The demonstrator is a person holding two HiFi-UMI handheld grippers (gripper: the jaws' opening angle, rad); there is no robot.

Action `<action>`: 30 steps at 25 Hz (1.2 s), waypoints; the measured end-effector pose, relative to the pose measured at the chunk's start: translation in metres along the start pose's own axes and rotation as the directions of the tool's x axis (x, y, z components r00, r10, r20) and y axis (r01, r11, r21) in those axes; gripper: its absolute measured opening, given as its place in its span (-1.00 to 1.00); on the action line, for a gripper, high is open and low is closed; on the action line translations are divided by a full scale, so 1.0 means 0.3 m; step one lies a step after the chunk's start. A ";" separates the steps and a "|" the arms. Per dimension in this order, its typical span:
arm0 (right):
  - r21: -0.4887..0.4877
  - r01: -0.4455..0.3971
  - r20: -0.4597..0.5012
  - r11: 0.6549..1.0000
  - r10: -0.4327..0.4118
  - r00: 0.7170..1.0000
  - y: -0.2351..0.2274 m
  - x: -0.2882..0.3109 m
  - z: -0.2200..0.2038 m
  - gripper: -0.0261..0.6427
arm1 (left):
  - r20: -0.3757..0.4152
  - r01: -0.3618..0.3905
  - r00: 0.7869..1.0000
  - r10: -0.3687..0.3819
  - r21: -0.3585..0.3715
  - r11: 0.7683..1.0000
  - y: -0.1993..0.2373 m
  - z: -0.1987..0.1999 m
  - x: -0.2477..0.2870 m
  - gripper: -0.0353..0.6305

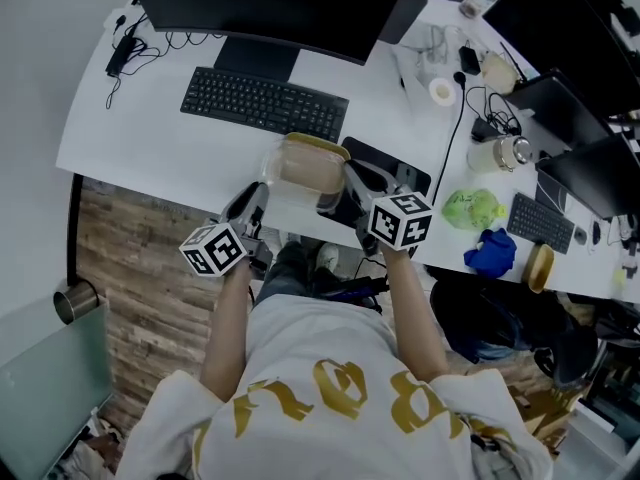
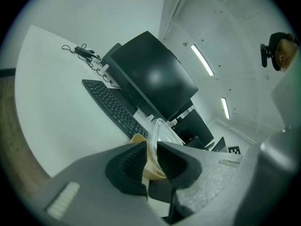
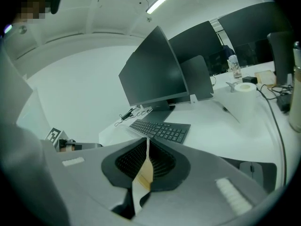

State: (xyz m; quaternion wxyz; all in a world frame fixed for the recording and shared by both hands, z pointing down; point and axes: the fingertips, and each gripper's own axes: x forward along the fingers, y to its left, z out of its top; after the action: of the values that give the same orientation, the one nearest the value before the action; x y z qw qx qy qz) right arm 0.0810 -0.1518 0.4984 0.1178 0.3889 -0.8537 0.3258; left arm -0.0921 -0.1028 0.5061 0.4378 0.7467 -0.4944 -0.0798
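Lunch box (image 1: 305,168), clear lid over a tan base, sits at centre frame in the head view, at the near edge of the white tabletop (image 1: 150,138) and just below the keyboard (image 1: 263,102) and dark monitor (image 1: 270,8). Left gripper (image 2: 151,154): pressed onto the box's left rim, with both clear lid edge and tan base showing between its ribbed pads. Right gripper (image 3: 147,161): pinching the opposite rim, a thin clear edge and a tan strip caught between its pads. Reading of progress: both grasps are made and the box is held from two sides. Whether it rests on the tabletop or is raised off it, I cannot tell. Nor can I tell whether the lid is fully seated. Nothing done to the contents shows.
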 end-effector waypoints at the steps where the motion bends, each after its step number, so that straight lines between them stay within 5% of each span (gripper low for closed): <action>1: -0.004 -0.008 0.002 1.000 0.008 1.000 0.008 -0.006 0.001 -0.79 | 0.008 -0.004 1.000 0.004 0.003 1.000 -0.006 -0.001 -0.012 -0.72; 21: -0.057 -0.149 0.065 0.987 0.152 0.986 0.155 -0.135 0.024 -0.79 | 0.197 -0.030 0.980 0.026 0.015 0.999 -0.137 -0.010 -0.214 -0.73; 30: -0.065 -0.168 0.065 0.984 0.173 0.983 0.175 -0.166 0.010 -0.79 | 0.224 -0.030 0.974 0.028 0.010 0.999 -0.159 -0.033 -0.256 -0.74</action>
State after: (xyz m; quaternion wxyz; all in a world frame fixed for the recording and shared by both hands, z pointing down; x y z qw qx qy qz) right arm 0.0757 -0.0990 0.4489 0.0708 0.3219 -0.8968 0.2953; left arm -0.0929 -0.0289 0.4531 0.3756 0.7286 -0.5518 -0.1536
